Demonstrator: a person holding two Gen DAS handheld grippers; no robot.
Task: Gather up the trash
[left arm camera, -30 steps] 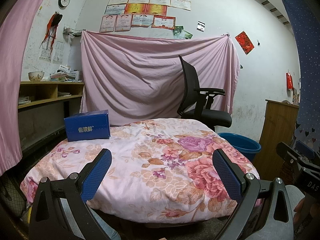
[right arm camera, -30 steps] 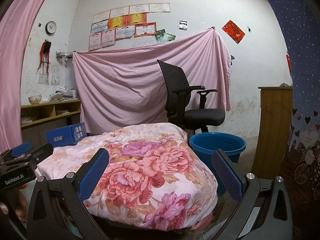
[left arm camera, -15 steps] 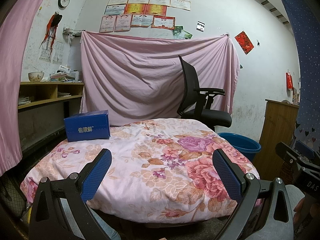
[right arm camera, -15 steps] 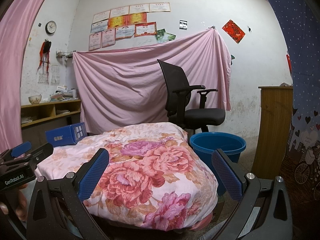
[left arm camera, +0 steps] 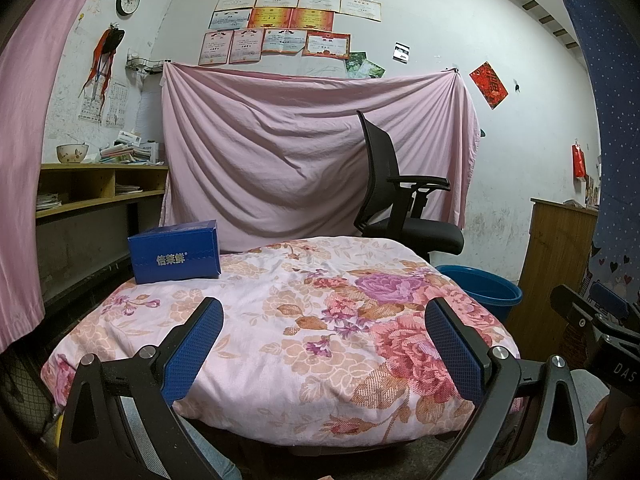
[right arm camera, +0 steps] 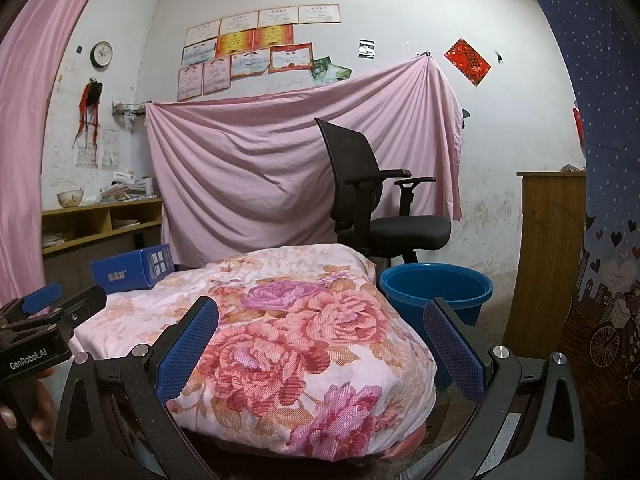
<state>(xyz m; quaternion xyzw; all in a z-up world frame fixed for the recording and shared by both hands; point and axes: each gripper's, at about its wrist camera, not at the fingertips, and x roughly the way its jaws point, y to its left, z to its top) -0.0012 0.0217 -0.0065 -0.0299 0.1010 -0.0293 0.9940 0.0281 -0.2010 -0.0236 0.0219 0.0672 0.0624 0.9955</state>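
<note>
Both tongs hang released and empty at the table's near edge, the left tongs (left arm camera: 324, 344) facing the box (left arm camera: 175, 253) at the far left corner, the right tongs (right arm camera: 320, 344) nearer the bucket (right arm camera: 436, 292) beside the right edge, likely for trash.

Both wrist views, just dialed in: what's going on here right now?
Nothing is being handled yet. A person holds both tongs open and empty at the near edge of a table draped in a floral cloth: the left tongs and right tongs. A blue box sits on the cloth at the far left, untouched. A blue tub stands on the floor to the right, beside an office chair.
</note>
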